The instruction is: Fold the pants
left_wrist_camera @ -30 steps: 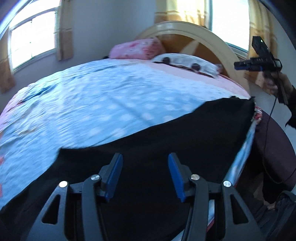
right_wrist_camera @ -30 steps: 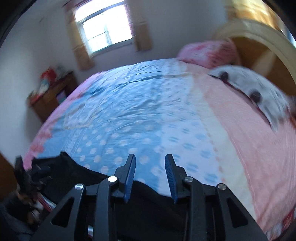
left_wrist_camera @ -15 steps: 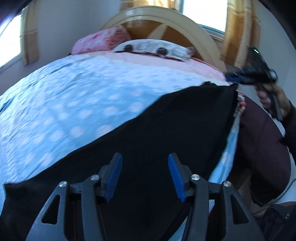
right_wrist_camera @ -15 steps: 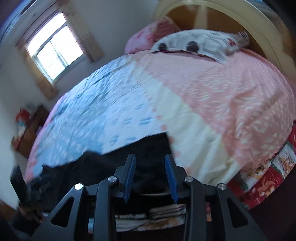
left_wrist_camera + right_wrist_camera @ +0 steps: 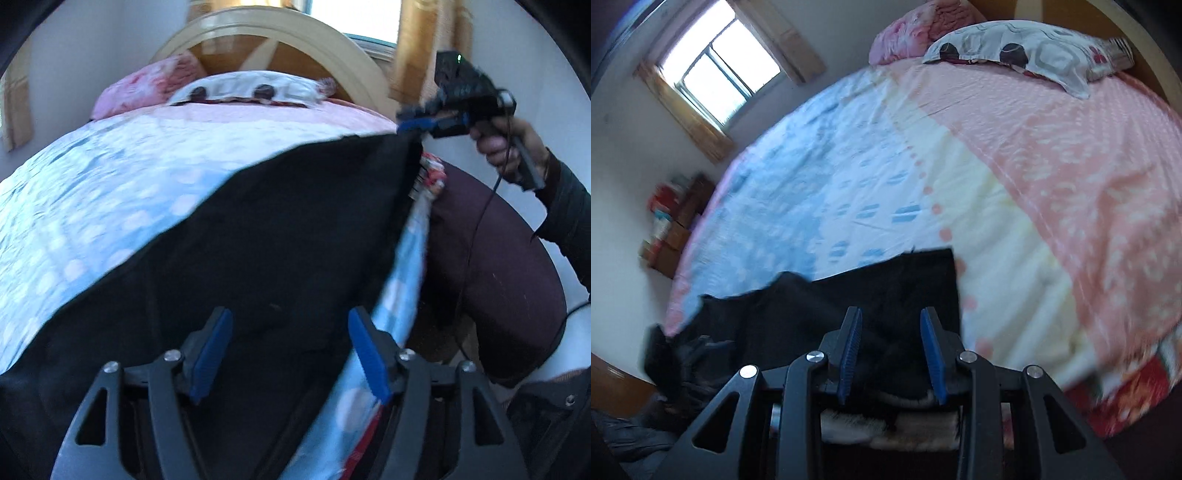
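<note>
The black pants [image 5: 266,236] lie flat along the near edge of the bed. My left gripper [image 5: 290,352] is open and empty just above one end of them. My right gripper shows in the left wrist view [image 5: 417,123] at the pants' far corner. In the right wrist view the right gripper [image 5: 891,349] is open over the other end of the pants [image 5: 894,288], nothing between its blue pads.
The bed has a blue dotted cover [image 5: 92,192] and a pink part [image 5: 1071,155]. Two pillows [image 5: 1015,51] lie by the wooden headboard [image 5: 273,44]. A cluttered cabinet [image 5: 676,225] stands by the wall under a window [image 5: 716,66]. The bed's edge [image 5: 413,258] is at right.
Both grippers have swung toward the headboard side. The right gripper has dropped closer to the pants' corner. The pants lie as before.
</note>
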Demonstrator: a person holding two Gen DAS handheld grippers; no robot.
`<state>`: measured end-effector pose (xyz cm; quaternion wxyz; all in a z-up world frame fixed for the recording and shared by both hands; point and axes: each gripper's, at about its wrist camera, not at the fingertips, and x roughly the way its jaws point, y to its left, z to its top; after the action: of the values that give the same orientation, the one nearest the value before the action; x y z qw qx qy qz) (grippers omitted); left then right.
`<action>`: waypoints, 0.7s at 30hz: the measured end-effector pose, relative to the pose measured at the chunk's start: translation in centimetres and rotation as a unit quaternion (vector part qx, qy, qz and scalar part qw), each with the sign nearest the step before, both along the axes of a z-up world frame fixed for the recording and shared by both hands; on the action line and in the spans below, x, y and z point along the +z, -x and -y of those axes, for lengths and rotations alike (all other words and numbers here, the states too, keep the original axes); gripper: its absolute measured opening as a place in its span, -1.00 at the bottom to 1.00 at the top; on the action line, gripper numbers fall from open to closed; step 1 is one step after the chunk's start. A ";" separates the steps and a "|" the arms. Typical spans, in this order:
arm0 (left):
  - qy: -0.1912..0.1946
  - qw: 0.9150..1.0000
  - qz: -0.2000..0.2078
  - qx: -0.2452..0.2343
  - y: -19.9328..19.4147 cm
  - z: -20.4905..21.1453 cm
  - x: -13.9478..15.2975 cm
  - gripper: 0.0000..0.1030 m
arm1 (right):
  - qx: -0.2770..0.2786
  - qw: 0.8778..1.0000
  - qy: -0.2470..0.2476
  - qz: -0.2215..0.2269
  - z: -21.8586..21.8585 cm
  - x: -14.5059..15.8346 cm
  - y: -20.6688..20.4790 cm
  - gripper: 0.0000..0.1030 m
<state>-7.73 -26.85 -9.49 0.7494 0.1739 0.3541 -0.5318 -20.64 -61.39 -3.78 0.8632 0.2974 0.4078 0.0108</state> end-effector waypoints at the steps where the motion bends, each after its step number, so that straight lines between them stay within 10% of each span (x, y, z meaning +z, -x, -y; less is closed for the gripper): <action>1: -0.004 1.000 0.007 -0.004 0.3 0.5 -0.2 0.33 | -0.004 0.999 -0.036 0.016 0.1 0.1 0.9 -0.32; 4: -0.013 1.000 0.019 -0.010 0.8 1.4 -0.6 0.33 | 0.002 0.995 -0.094 0.034 -1.1 -0.2 2.7 -0.32; 11: -0.024 1.000 0.014 -0.008 0.5 1.3 -1.5 -0.06 | -0.106 0.993 0.023 0.035 -1.1 1.0 6.0 -0.32; 21: -0.016 1.000 0.006 -0.018 0.4 1.0 -1.4 -0.69 | -0.047 0.982 -0.178 0.044 -2.7 -3.7 4.2 -0.32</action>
<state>-8.09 -27.87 -10.91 0.7390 0.1955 0.3548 -0.5384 -24.81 -58.66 -7.51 0.8135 0.4642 0.3461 0.0555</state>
